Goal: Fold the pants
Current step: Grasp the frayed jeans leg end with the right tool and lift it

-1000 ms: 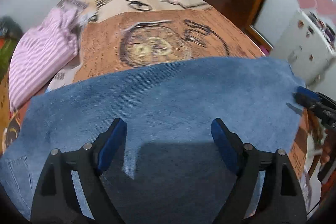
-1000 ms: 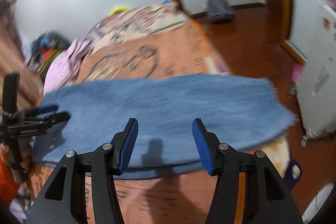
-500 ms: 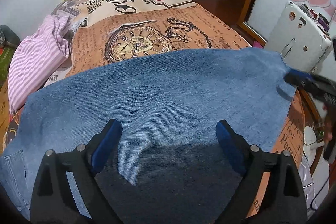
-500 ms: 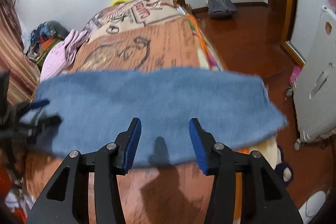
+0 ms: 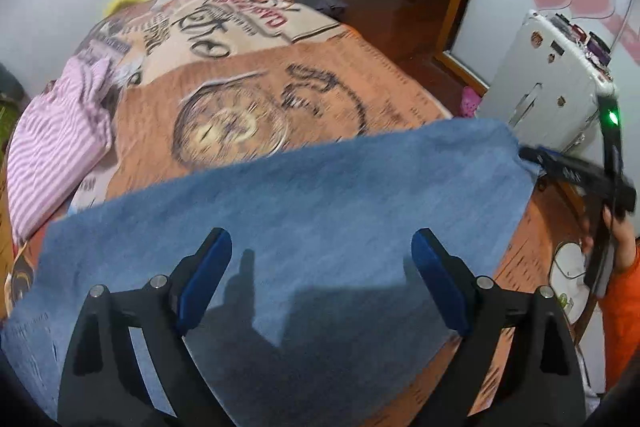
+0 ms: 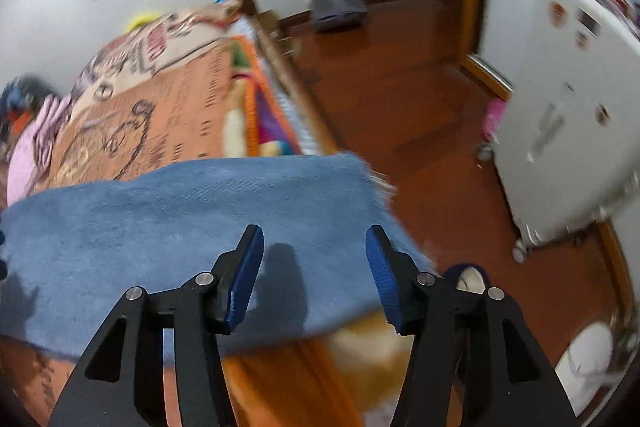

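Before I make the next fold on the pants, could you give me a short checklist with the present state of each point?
1. Left tool open, nothing held: ok.
2. Right tool open, nothing held: ok.
3. Pants lying spread across the bedspread: ok.
4. Frayed hem end fully on the bed: not ok, it reaches over the bed edge above the floor.
5. Striped pink garment apart from the pants: ok.
6. Fabric flat, without wrinkles: cannot tell, both views are blurred.
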Available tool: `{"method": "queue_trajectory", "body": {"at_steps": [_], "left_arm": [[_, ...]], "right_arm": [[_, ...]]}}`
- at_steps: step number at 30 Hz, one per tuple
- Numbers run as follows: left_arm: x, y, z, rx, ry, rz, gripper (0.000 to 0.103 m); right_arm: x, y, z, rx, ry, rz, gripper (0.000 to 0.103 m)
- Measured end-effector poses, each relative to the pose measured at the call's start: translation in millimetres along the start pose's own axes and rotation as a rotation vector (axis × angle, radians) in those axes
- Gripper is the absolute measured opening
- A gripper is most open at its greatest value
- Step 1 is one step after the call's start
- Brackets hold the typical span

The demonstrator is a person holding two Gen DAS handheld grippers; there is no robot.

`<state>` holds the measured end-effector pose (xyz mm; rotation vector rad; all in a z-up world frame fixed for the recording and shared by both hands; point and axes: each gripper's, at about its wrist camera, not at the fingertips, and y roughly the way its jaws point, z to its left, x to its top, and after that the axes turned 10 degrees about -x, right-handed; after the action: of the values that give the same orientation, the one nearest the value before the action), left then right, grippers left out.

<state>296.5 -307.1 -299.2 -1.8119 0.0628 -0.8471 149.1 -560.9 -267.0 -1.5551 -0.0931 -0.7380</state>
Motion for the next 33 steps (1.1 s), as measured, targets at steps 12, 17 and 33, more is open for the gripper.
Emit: {"method": "queue_trajectory", "body": {"at_steps": [12, 17, 33], "left_arm": [[28, 75, -55, -0.049, 0.053, 0.125, 0.092], [24, 96, -69, -0.064, 0.070, 0.169, 0.093], [18, 112, -84, -0.055, 0.121, 0.166, 0.098]], "right_arm": [[-40, -29, -4, 0.150, 0.157, 0.018, 0.057], [-48, -17, 7, 0.226, 0.226, 0.035, 0.061], [-28, 28, -5, 0.310, 0.420, 0.043, 0.062]]}}
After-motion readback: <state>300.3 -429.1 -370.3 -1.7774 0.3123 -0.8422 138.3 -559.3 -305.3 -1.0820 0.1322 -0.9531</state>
